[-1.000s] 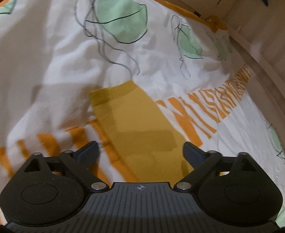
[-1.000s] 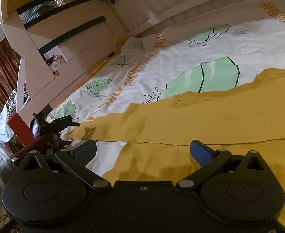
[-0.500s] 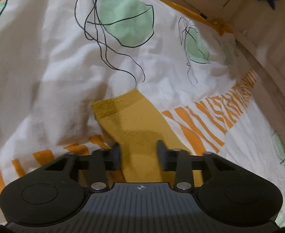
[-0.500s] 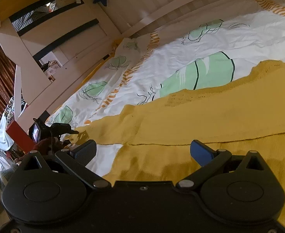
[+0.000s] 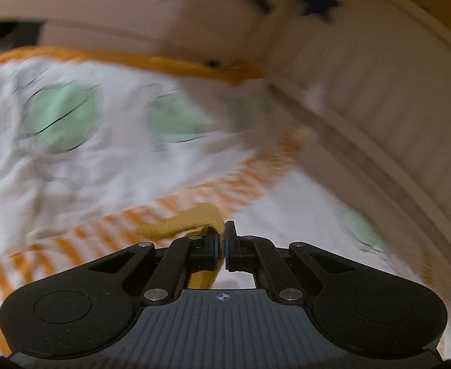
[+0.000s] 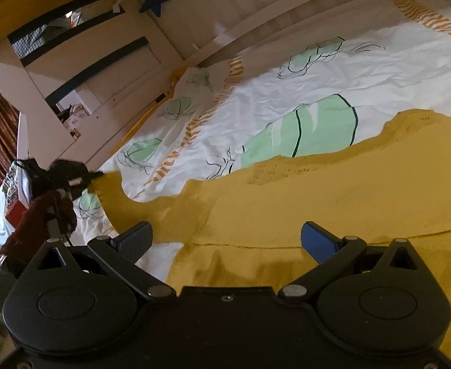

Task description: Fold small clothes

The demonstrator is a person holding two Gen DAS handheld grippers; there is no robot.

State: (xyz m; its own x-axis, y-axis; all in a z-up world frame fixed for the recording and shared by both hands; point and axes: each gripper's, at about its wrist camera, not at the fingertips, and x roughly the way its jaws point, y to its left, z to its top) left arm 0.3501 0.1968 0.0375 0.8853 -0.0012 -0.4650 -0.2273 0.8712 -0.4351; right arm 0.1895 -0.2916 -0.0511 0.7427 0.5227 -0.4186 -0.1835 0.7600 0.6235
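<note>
A mustard-yellow knitted garment point(image 6: 302, 203) lies spread on the bed cover. Its long sleeve point(image 6: 115, 196) stretches to the left. My left gripper point(image 5: 223, 243) is shut on the sleeve's cuff point(image 5: 191, 220) and holds it lifted off the bed; the left wrist view is blurred by motion. The left gripper also shows in the right wrist view point(image 6: 68, 175), at the far left with the sleeve end in it. My right gripper point(image 6: 225, 240) is open and empty, hovering low over the garment's body.
The bed cover point(image 6: 287, 98) is white with green leaf shapes and orange stripes. A pale wooden bed frame point(image 6: 256, 27) with a blue star point(image 6: 154, 0) runs along the far side. A red box point(image 6: 13, 212) and clutter lie off the bed's left end.
My left gripper has closed on the sleeve cuff and lifted it, swinging upward fast. In the right wrist view the sleeve end has risen off the bed. My right gripper stays open.
</note>
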